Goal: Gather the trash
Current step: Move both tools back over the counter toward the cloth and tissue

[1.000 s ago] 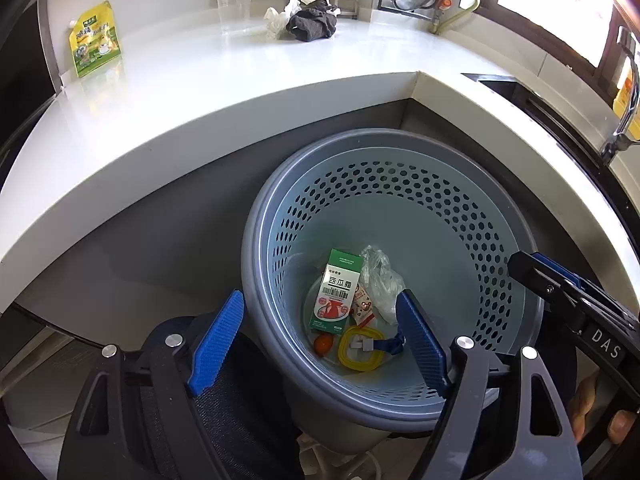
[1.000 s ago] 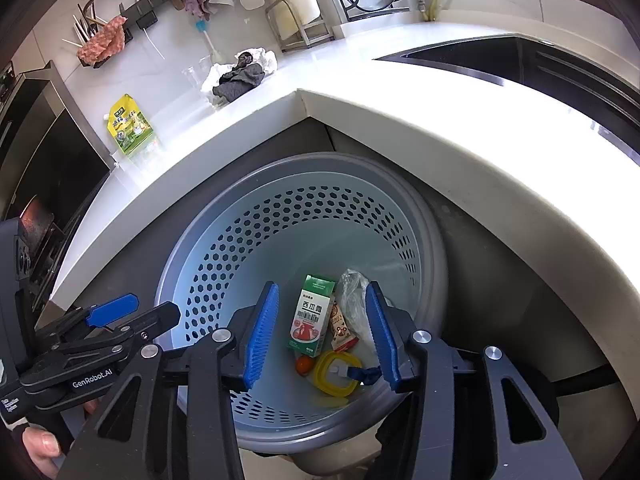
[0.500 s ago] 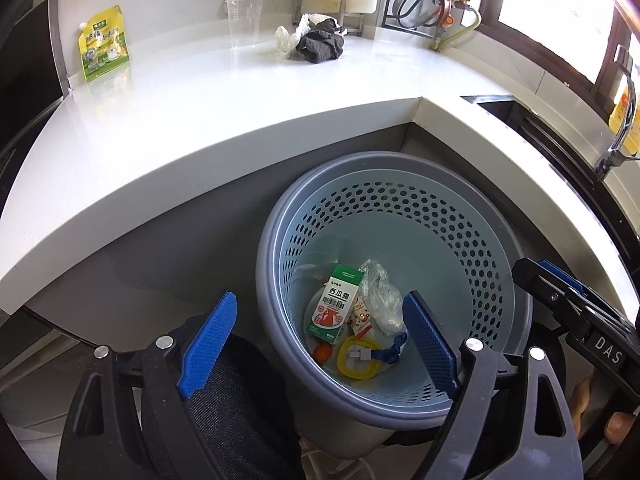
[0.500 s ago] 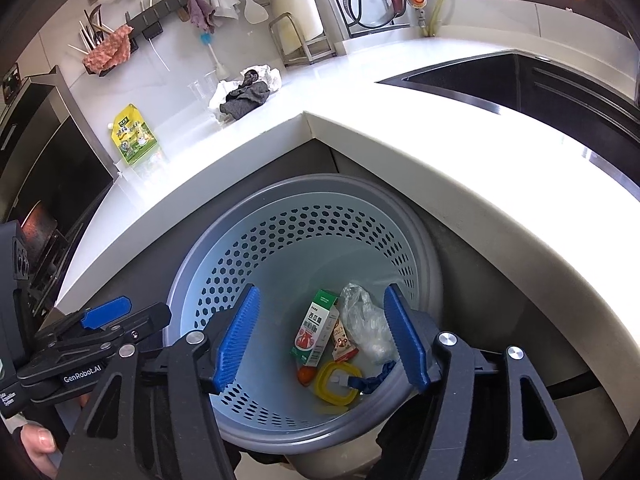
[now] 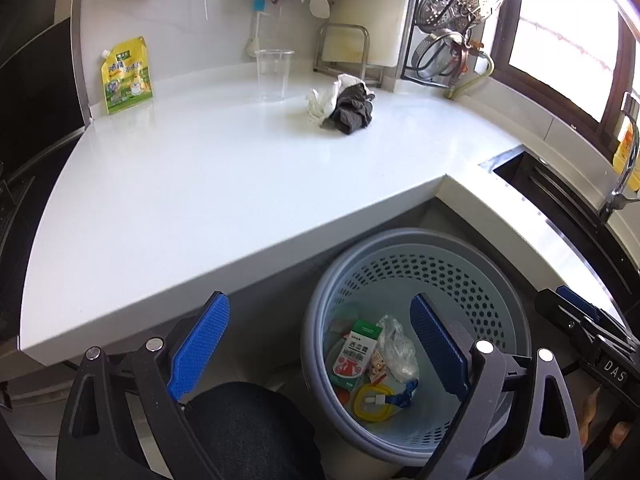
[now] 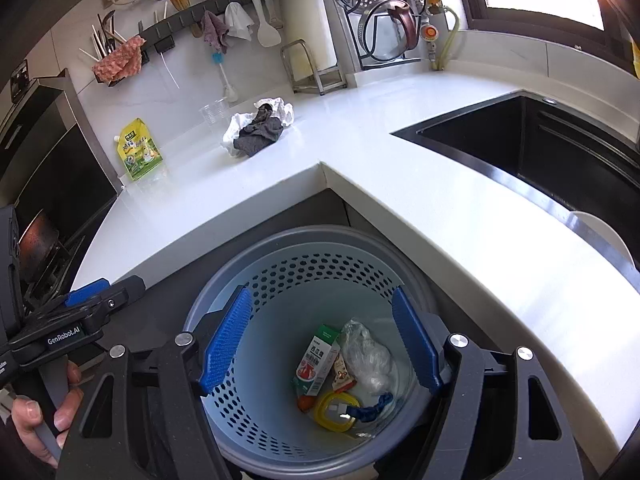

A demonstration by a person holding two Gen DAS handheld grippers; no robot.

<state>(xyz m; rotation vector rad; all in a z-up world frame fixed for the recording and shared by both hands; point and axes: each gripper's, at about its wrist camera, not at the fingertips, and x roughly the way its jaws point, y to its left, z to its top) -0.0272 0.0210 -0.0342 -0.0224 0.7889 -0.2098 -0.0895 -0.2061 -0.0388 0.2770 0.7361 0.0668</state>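
Observation:
A grey-blue perforated trash basket point(image 5: 496, 280) point(image 6: 224, 308) stands on the floor under the counter corner. Inside lie a green-and-white carton point(image 5: 356, 352) point(image 6: 318, 360), a clear plastic bag point(image 5: 396, 350) point(image 6: 366, 354), a small snack wrapper and a yellow ring with a blue strap point(image 5: 374, 402) point(image 6: 334, 410). My left gripper point(image 5: 320, 348) hangs above the basket's near left rim, its jaws opening, nothing between them. My right gripper point(image 6: 320, 344) hovers over the basket's mouth, jaws also opening and empty. On the counter sit a crumpled white tissue with a dark cloth point(image 5: 342, 104) point(image 6: 258, 128), a clear cup point(image 5: 274, 74) point(image 6: 214, 112) and a yellow pouch point(image 5: 126, 76) point(image 6: 138, 152).
The white L-shaped counter point(image 5: 224, 184) point(image 6: 460, 216) overhangs the basket on two sides. A black sink point(image 6: 532, 152) lies to the right, a dark stove point(image 6: 44, 208) to the left. Utensils, cloths and a dish rack point(image 6: 380, 12) line the back wall. A hand point(image 6: 36, 412) holds the left gripper's handle.
Both grippers have risen away from the basket and tilted up, so more of the counter shows. Both pairs of jaws have spread wider. The trash in the basket has not moved.

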